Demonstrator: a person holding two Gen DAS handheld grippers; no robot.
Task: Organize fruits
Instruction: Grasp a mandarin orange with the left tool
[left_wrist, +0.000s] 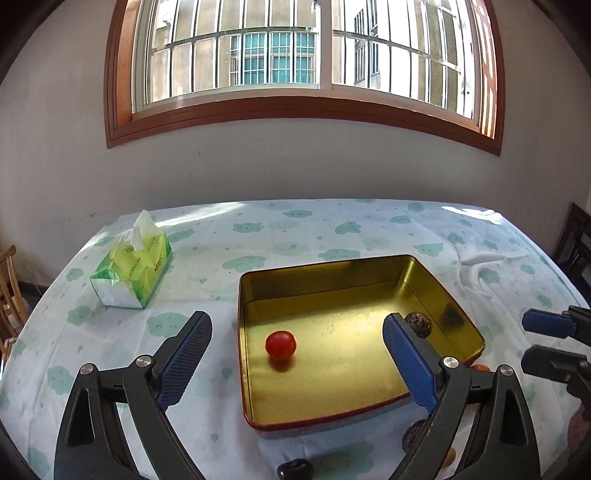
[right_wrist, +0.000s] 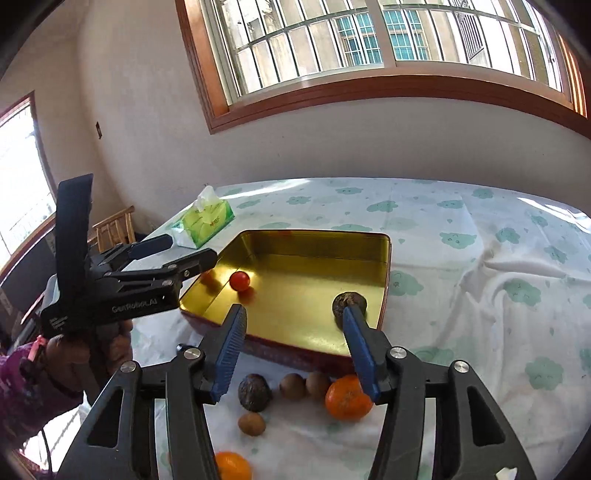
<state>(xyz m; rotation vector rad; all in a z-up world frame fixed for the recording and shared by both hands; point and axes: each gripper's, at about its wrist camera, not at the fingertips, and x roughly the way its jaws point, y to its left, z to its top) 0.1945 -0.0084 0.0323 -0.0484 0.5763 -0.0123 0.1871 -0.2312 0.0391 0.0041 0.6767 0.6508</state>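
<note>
A cloud-print tablecloth (right_wrist: 461, 229) carries a gold tin tray (right_wrist: 317, 236) at centre, holding a red tomato (right_wrist: 239, 280) at its 9 o'clock side and a dark wrinkled fruit (right_wrist: 349, 301) at 4 o'clock. Both have apparently just been dropped in: the left gripper (left_wrist: 295, 350) hangs over the tray with jaws spread wide and empty, and the right gripper (right_wrist: 291, 354) likewise stands parted, holding nothing. Next, by my reckoning, each must reach back toward 6 o'clock for the loose fruit, the orange (right_wrist: 347, 397), another dark fruit (right_wrist: 254, 392) and small brown fruits (right_wrist: 291, 386), and close gently.
</note>
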